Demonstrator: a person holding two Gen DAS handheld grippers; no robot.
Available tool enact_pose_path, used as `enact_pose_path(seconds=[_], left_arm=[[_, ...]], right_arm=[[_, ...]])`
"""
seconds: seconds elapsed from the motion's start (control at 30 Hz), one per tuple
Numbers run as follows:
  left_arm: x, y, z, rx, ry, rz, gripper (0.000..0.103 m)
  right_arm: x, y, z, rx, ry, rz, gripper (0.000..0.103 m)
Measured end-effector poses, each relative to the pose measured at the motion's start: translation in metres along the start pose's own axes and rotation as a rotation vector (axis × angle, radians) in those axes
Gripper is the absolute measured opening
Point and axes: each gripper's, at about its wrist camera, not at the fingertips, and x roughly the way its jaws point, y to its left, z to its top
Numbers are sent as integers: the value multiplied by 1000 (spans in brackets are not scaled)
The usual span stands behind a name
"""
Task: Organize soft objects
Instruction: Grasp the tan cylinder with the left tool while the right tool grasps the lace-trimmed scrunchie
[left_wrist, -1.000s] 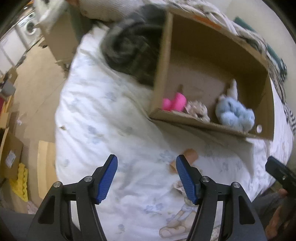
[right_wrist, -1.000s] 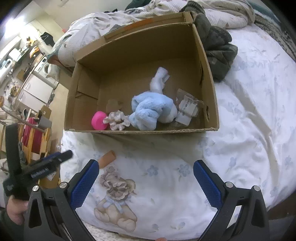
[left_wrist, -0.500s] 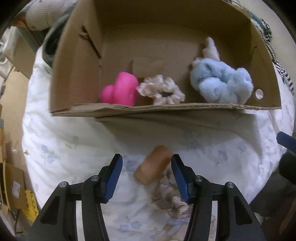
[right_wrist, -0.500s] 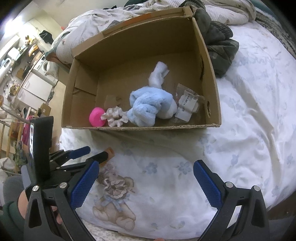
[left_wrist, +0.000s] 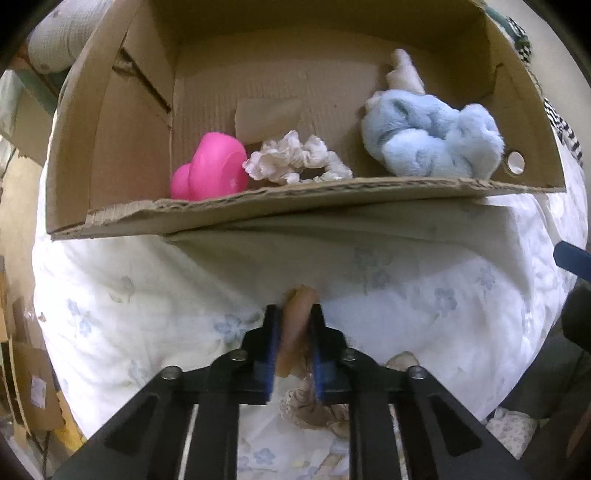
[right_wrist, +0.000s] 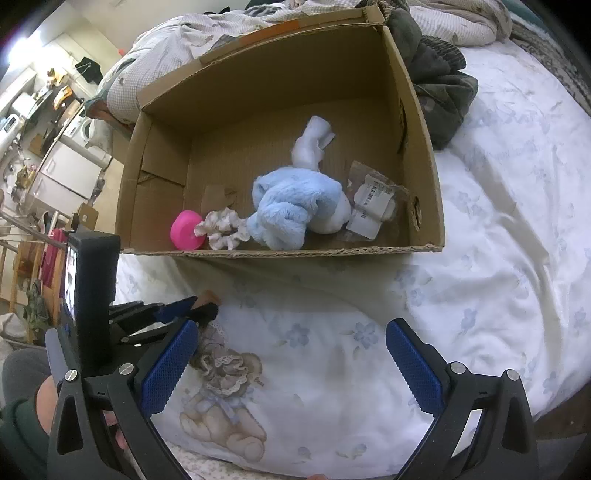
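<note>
Tan sponge (left_wrist: 297, 325) lies lengthwise toward box (left_wrist: 332, 206).

Home bedroom: a bed under a white flower-printed duvet (right_wrist: 498, 229) with a teddy-bear motif, rumpled checked bedding (right_wrist: 155, 70) heaped at its far end, and white kitchen appliances (right_wrist: 74, 173) visible in the adjoining room beyond.
</note>
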Motion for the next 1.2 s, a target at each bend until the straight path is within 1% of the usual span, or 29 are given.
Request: enact_pose_path(seconds=[0.03, 0.1, 0.27, 0.37, 0.43, 0.57, 0.6, 0.7, 0.83, 0.93, 0.97, 1.03, 1.07, 1.1, 1.13, 1.17, 1.2], left_arm=[[-2, 0, 0, -2, -4, -1, 6], [-5, 3, -2, -20, -8, -6, 6], [-27, 25, -1, -139, -41, -13, 6], [-46, 42, -2, -215, -68, -35, 6], [-57, 52, -7, -254, -84, -38, 6], [-75, 76, -17, -299, -99, -16, 6], [-74, 76, -15, -306, -99, -11, 6], [-78, 88, -25, -316, -96, 7, 6], [-75, 95, -27, -324, -85, 22, 6], [-71, 98, -26, -329, -74, 25, 6], [-70, 99, -26, -330, -72, 25, 6], [-68, 97, -25, -329, -73, 23, 6], [-68, 96, -24, -327, -75, 23, 6], [-67, 95, -24, -324, -76, 25, 6], [-67, 93, -23, -318, -77, 28, 6], [-66, 91, -23, -314, -77, 30, 6], [-67, 91, -23, -311, -77, 32, 6]], right_arm=[[0, 0, 0, -1, 0, -2, 103], [1, 1, 0, -3, 2, -1, 103], [4, 5, -3, -29, 17, 10, 103], [10, 12, -5, -48, 41, 47, 103], [18, 18, -6, -74, 60, 50, 103], [38, 33, -8, -124, 116, 68, 103], [45, 39, -8, -147, 132, 68, 103], [61, 59, -13, -229, 175, 57, 103], [83, 91, -25, -358, 229, 33, 103], [98, 107, -36, -443, 256, -6, 103], [102, 110, -40, -464, 264, -18, 92], [109, 113, -45, -496, 274, -55, 78], [108, 113, -45, -505, 261, -70, 70], [106, 112, -45, -502, 248, -73, 64], [105, 110, -43, -496, 242, -74, 47], [102, 108, -42, -484, 238, -70, 25], [99, 104, -39, -465, 235, -59, 18]])
